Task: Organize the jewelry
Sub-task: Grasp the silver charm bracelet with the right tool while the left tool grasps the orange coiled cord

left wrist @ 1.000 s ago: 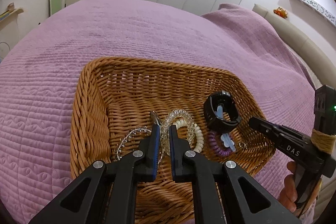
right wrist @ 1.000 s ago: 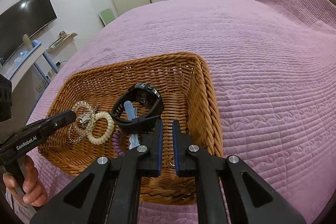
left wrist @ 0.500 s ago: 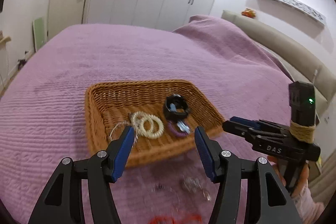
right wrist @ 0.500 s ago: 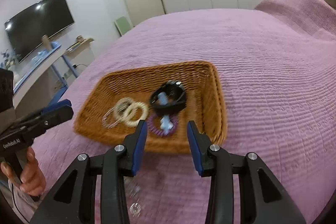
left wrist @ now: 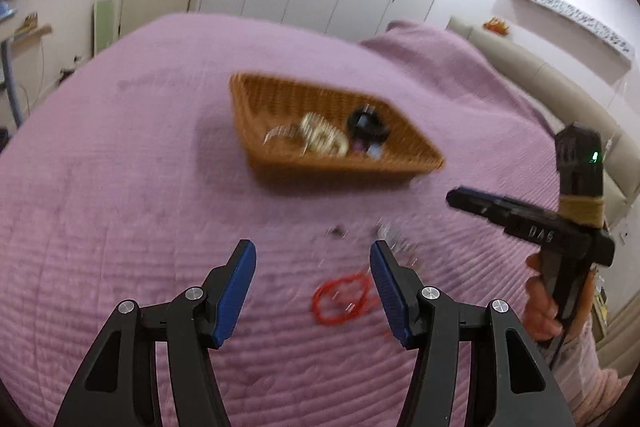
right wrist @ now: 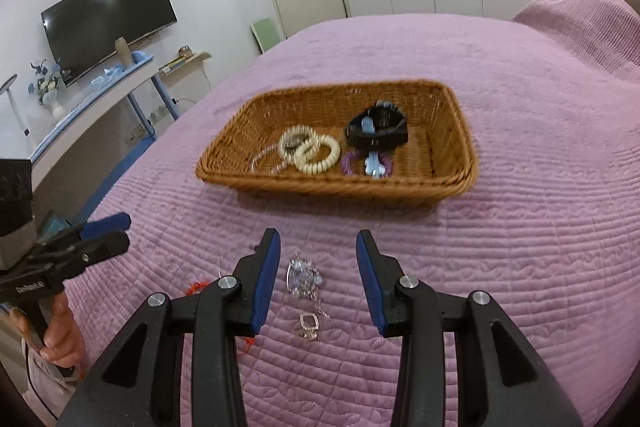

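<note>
The left gripper [left wrist: 312, 259] hovers above the purple bedspread [right wrist: 540, 227], its jaws spread wide and holding nothing. Just beyond it on the bed lies a red cord loop [left wrist: 340, 297], blurred in the left wrist view. To its right, a tangle of silver jewelry [right wrist: 304, 277] lies on the bedspread, framed between the blue pads of the right gripper [right wrist: 318, 241], whose jaws are also wide apart and empty. Farther back stands the wicker basket [right wrist: 452, 131], holding a clear bracelet [right wrist: 268, 157], two cream coil bracelets [right wrist: 316, 155], a black watch [right wrist: 378, 131] and a purple coil band [right wrist: 352, 163] with a pale blue clip [right wrist: 374, 165] on it.
</note>
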A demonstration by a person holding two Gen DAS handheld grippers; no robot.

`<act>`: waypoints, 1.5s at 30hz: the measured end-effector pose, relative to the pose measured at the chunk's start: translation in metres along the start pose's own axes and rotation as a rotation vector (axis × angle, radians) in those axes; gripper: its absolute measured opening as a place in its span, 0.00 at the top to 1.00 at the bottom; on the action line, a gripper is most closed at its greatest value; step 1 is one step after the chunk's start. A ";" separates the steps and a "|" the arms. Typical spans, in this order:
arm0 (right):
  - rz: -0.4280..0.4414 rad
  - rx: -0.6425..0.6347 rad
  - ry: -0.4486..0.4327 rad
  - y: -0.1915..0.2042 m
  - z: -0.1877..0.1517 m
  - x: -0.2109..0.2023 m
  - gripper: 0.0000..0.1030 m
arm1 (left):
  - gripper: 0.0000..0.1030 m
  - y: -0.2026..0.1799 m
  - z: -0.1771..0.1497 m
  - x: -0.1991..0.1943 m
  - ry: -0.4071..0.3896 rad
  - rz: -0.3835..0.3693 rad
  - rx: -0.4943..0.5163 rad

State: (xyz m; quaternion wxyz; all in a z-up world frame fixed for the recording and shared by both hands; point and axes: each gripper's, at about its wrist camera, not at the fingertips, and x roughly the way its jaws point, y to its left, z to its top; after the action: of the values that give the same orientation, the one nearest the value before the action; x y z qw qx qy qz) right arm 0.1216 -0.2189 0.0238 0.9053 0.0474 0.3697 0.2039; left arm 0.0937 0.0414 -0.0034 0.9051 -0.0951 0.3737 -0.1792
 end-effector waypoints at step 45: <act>0.009 -0.058 0.113 0.010 -0.025 0.071 0.90 | 0.96 -0.027 -0.030 0.050 0.139 0.069 0.141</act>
State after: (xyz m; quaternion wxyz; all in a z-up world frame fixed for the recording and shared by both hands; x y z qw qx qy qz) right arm 0.1472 -0.1823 -0.0380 0.8831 0.0112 0.4140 0.2207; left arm 0.0985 -0.0042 -0.0483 0.8871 -0.0056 0.4250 -0.1800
